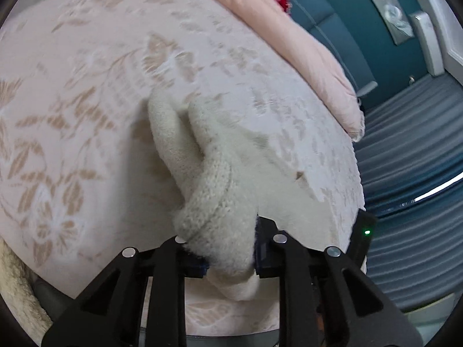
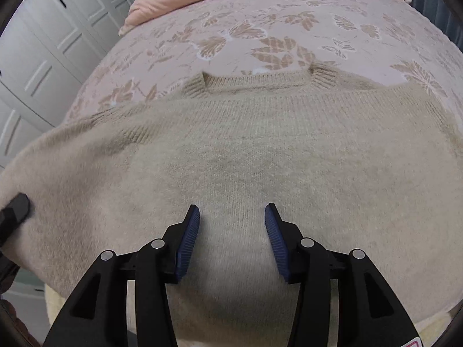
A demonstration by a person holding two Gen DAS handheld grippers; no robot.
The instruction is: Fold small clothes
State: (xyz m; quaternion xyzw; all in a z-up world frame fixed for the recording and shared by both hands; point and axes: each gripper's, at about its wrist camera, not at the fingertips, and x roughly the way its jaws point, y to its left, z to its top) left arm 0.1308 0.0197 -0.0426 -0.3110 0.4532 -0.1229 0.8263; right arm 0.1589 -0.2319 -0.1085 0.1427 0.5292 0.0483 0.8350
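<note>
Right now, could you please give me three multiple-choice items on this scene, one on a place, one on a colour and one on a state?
1. Where does the sweater lie?
A. on a floral bedspread
B. on a wooden floor
C. in a basket

2. What colour are the pads of the right hand-held gripper?
A. red
B. blue
C. white

3. How is the left hand-held gripper?
A. open and empty
B. shut on knit fabric
C. out of view

Answers:
1 A, the floral bedspread shows past the neckline.
2 B, both ribbed pads are blue.
3 B, a bunched fold of the cream knit sits clamped between its fingers.
</note>
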